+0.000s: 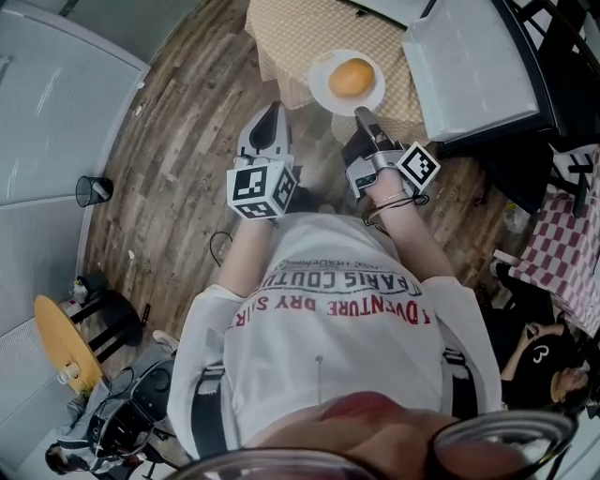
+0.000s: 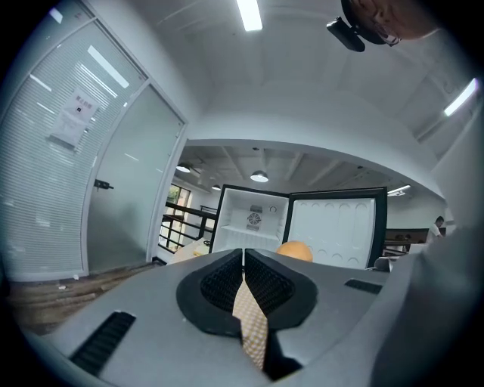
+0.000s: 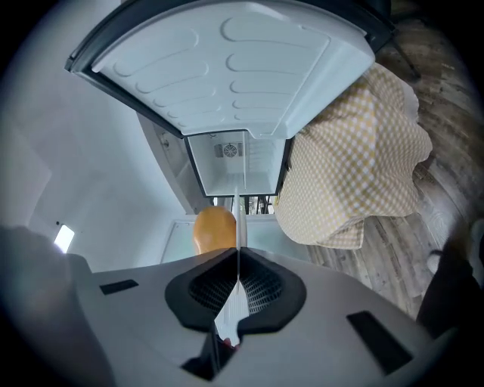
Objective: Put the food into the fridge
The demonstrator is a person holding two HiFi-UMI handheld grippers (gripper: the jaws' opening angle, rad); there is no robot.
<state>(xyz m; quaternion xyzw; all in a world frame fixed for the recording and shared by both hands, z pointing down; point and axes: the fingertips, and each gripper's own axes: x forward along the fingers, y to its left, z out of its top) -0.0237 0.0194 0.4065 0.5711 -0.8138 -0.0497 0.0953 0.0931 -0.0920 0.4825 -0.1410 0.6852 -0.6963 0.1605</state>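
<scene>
Early days. Right gripper (image 1: 362,114) fingers pinched tight on rim of plate (image 1: 322,86), orange food (image 1: 352,78) on it, over checked surface (image 1: 291,28). Left gripper (image 1: 271,112) fingers closed, look empty. Fridge (image 2: 253,219) open, food not in yet.

Left gripper (image 2: 243,257) closed, round orange food (image 2: 295,251) and open fridge (image 2: 253,218) beyond it

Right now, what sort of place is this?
Probably an office or lab corner staged as a dining area: glass partition walls with blinds, a small open fridge, and a table draped in yellow check holding a plate of food.
</scene>
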